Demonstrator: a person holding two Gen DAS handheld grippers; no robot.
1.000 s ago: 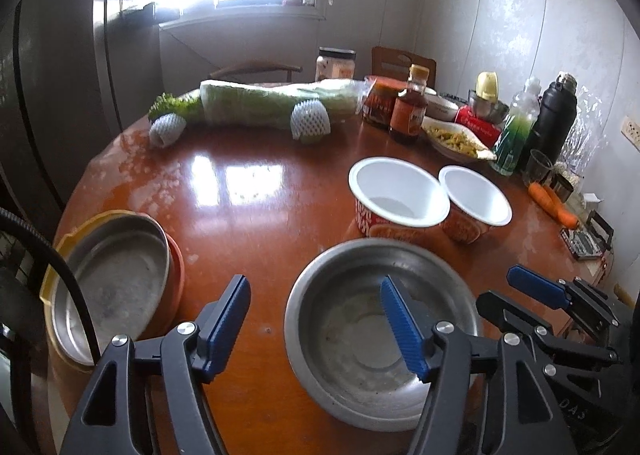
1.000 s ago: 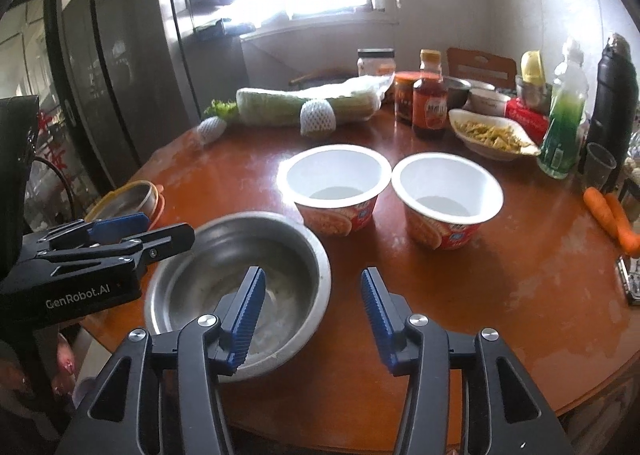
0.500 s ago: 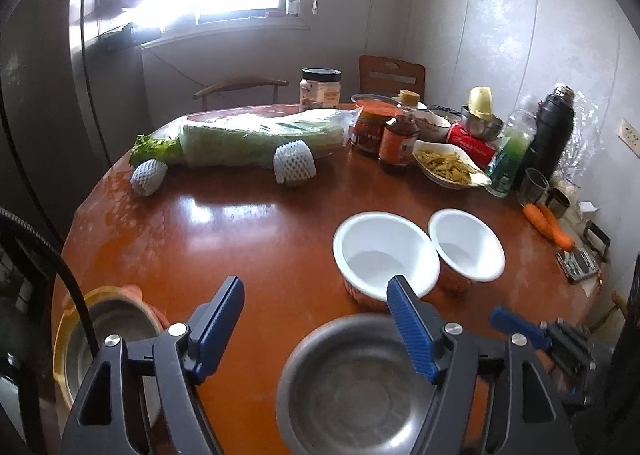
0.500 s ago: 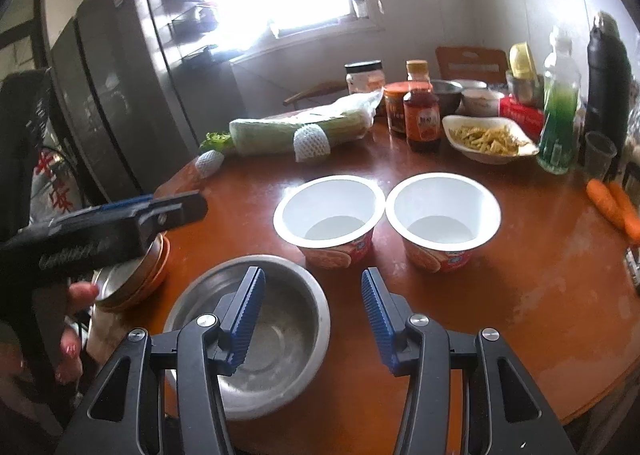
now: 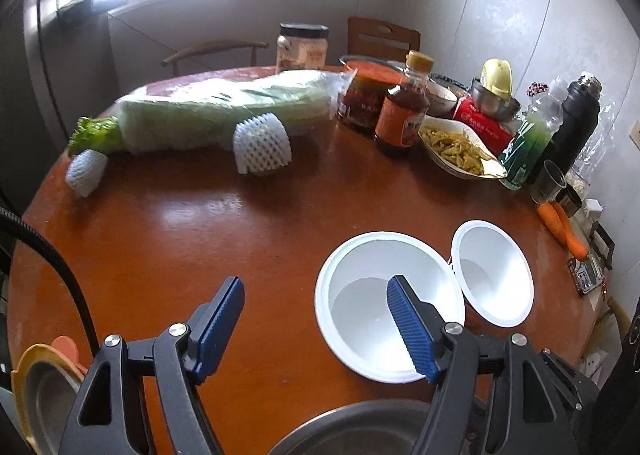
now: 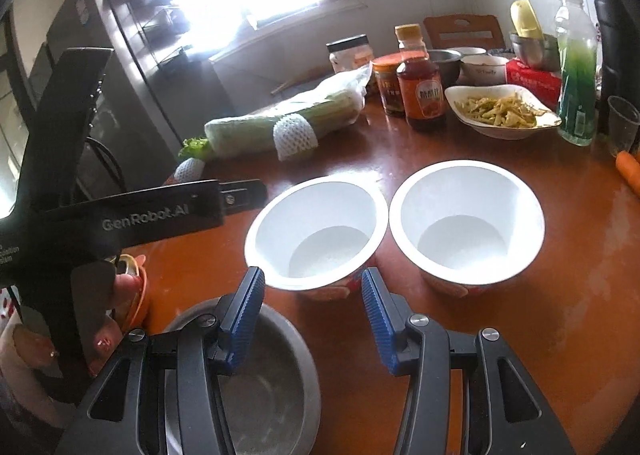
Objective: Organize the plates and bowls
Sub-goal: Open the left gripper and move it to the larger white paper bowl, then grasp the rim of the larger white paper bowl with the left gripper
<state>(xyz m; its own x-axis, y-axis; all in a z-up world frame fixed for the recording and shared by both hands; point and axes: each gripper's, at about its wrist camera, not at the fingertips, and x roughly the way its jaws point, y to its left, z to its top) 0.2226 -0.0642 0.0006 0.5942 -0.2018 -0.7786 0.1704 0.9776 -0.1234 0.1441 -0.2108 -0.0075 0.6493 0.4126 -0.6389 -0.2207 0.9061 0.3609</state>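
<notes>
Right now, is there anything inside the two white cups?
Nothing shows inside either one. The nearer white cup and the other white cup both show bare white bottoms. Both stand upright on the table, so whatever is under them stays hidden.

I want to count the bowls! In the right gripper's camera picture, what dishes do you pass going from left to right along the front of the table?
Steel bowl → left white paper bowl → right white paper bowl.
</notes>
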